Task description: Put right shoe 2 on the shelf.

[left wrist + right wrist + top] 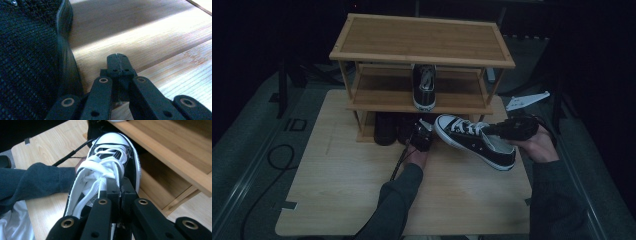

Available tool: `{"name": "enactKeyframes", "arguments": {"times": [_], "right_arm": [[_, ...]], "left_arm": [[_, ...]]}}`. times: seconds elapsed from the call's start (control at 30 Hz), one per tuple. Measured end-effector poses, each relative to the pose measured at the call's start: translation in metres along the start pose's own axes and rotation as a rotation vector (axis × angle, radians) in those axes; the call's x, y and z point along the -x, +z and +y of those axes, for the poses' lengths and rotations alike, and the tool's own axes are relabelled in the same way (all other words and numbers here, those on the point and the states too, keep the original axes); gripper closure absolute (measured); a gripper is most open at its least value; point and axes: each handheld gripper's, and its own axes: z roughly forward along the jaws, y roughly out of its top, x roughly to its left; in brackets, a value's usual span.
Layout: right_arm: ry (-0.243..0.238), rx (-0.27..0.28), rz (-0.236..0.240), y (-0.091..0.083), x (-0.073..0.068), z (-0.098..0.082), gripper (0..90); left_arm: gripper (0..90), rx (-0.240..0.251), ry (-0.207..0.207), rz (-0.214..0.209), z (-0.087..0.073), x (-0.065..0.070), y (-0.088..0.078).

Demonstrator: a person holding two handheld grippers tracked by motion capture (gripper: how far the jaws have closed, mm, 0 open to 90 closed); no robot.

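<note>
The wooden shoe rack (422, 40) already has 1 sneaker (424, 86) on its middle shelf, and the second sneaker (474, 140) hangs tilted over the table (342, 190), toe toward the rack. The right gripper (119, 185), jaws clamped on the sneaker's side wall beside the laces, grips only thin canvas, so the shoe could swing or slip out. The left gripper (117, 61), jaws together on nothing, sits low near the toe and could get bumped.

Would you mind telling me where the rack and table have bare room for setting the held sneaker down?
The rack's top shelf is bare. The middle shelf has room either side of the upright sneaker. The table is free along its near and left parts. It is crowded under the rack, by the left gripper and held sneaker.
</note>
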Motion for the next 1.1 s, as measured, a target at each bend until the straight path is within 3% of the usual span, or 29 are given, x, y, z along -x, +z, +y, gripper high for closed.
{"name": "enactKeyframes", "arguments": {"times": [0.3, 0.57, 0.87, 1.03, 1.1], "right_arm": [[-0.005, 0.029, -0.036, -0.007, -0.001, 0.009, 88.5], [0.005, 0.065, -0.03, -0.013, 0.001, 0.016, 88.4], [0.049, 0.078, -0.117, -0.011, 0.009, 0.028, 88.5], [0.073, 0.091, -0.136, -0.007, 0.014, 0.031, 88.5], [0.092, 0.087, -0.17, -0.001, 0.019, 0.036, 88.4]], "left_arm": [[90.0, 0.001, -0.002, 0.009, 0.0, 0.0, 0.0], [90.0, 0.0, -0.002, 0.007, 0.0, 0.0, 0.0], [90.0, -0.002, 0.003, -0.002, 0.0, 0.0, 0.0], [90.0, 0.001, -0.002, -0.003, 0.0, 0.0, 0.0], [90.0, 0.001, -0.002, -0.003, 0.0, 0.0, 0.0]]}}
